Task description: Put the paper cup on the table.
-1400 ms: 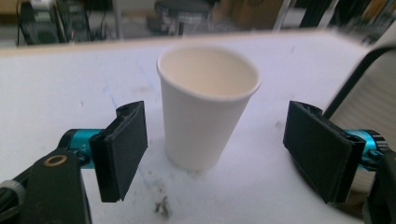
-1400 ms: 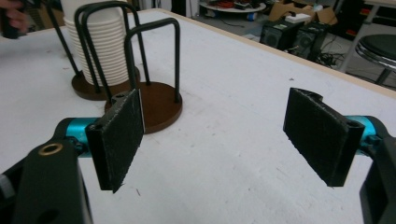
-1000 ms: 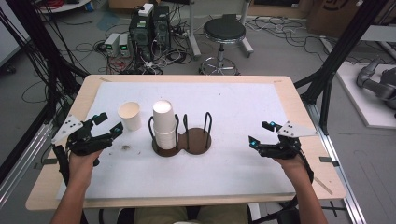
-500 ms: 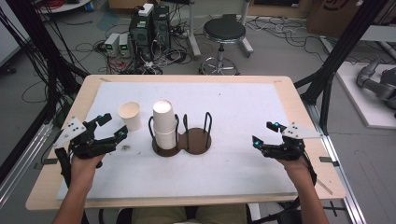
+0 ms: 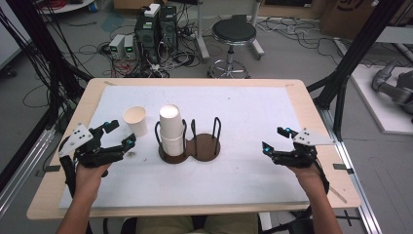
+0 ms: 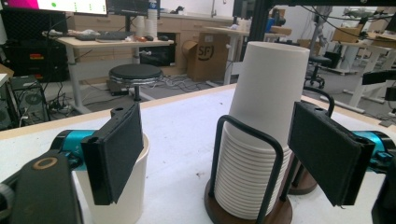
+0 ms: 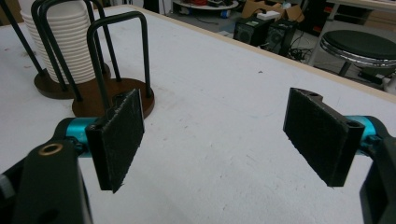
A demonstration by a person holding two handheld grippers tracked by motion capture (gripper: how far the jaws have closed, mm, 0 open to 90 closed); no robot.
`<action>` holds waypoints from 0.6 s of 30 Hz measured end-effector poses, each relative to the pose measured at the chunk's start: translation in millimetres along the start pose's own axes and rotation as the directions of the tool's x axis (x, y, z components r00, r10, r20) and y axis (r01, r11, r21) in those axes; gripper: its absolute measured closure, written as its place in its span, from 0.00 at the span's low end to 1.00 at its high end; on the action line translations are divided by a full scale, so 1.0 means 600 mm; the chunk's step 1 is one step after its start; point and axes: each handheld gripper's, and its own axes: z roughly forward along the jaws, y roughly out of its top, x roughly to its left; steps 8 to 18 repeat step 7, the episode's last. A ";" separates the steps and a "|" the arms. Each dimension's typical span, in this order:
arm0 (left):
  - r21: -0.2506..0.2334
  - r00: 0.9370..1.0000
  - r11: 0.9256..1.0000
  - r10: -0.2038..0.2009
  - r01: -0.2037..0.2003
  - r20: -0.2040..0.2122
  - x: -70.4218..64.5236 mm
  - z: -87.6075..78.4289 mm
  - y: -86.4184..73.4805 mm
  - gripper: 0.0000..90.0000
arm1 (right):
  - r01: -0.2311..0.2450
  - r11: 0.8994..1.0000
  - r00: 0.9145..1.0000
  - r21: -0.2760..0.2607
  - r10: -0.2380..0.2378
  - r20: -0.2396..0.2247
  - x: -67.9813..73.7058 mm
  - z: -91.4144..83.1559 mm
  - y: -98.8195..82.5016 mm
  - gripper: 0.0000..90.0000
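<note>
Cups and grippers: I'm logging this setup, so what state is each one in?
Left gripper: open, holding nothing.
Right gripper: open, holding nothing.
Single cup: upright on the table, mouth up.
Cup stack: nested upside down in the holder.
Holder's right ring: empty.

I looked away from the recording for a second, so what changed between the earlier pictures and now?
Very little. The left hand-held gripper drew slightly back toward the person and sits open beside the single paper cup. The right hand-held gripper shifted slightly outward, also open. Nothing was gripped or released. The cup, the stack of cups and the wire holder stayed put.
</note>
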 end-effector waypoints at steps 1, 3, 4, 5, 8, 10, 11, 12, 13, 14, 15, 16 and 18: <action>0.000 1.000 1.000 -0.002 0.002 0.000 0.001 0.001 -0.001 0.20 | 0.003 1.000 1.000 -0.001 -0.003 0.001 -0.001 0.000 0.000 0.23; 0.004 1.000 1.000 -0.001 0.001 -0.002 0.002 0.001 -0.002 0.20 | -0.005 1.000 1.000 0.003 0.005 -0.002 -0.001 0.000 -0.001 0.23; 0.006 1.000 1.000 -0.002 0.002 -0.002 0.003 0.002 -0.002 0.20 | -0.002 1.000 1.000 0.002 0.002 -0.001 -0.002 0.001 -0.002 0.23; 0.005 1.000 1.000 -0.003 0.003 -0.004 0.003 0.003 -0.002 0.20 | -0.001 1.000 1.000 0.001 0.001 -0.002 -0.002 0.001 -0.003 0.23; 0.009 1.000 1.000 -0.005 0.005 -0.003 0.005 0.005 -0.003 0.20 | -0.008 1.000 1.000 0.001 0.008 -0.001 -0.004 0.001 -0.003 0.23; 0.009 1.000 1.000 -0.005 0.005 -0.003 0.005 0.005 -0.003 0.20 | -0.008 1.000 1.000 0.001 0.008 -0.001 -0.004 0.001 -0.003 0.23; 0.009 1.000 1.000 -0.005 0.005 -0.003 0.005 0.005 -0.003 0.20 | -0.008 1.000 1.000 0.001 0.008 -0.001 -0.004 0.001 -0.003 0.23; 0.009 1.000 1.000 -0.005 0.005 -0.003 0.005 0.005 -0.003 0.20 | -0.008 1.000 1.000 0.001 0.008 -0.001 -0.004 0.001 -0.003 0.23; 0.009 1.000 1.000 -0.005 0.005 -0.003 0.005 0.005 -0.003 0.20 | -0.008 1.000 1.000 0.001 0.008 -0.001 -0.004 0.001 -0.003 0.23; 0.009 1.000 1.000 -0.005 0.005 -0.003 0.005 0.005 -0.003 0.20 | -0.008 1.000 1.000 0.001 0.008 -0.001 -0.004 0.001 -0.003 0.23; 0.009 1.000 1.000 -0.005 0.005 -0.003 0.005 0.005 -0.003 0.20 | -0.008 1.000 1.000 0.001 0.008 -0.001 -0.004 0.001 -0.003 0.23; 0.009 1.000 1.000 -0.005 0.005 -0.003 0.005 0.005 -0.003 0.20 | -0.008 1.000 1.000 0.001 0.008 -0.001 -0.004 0.001 -0.003 0.23; 0.009 1.000 1.000 -0.005 0.005 -0.003 0.005 0.005 -0.003 0.20 | -0.008 1.000 1.000 0.001 0.008 -0.001 -0.004 0.001 -0.003 0.23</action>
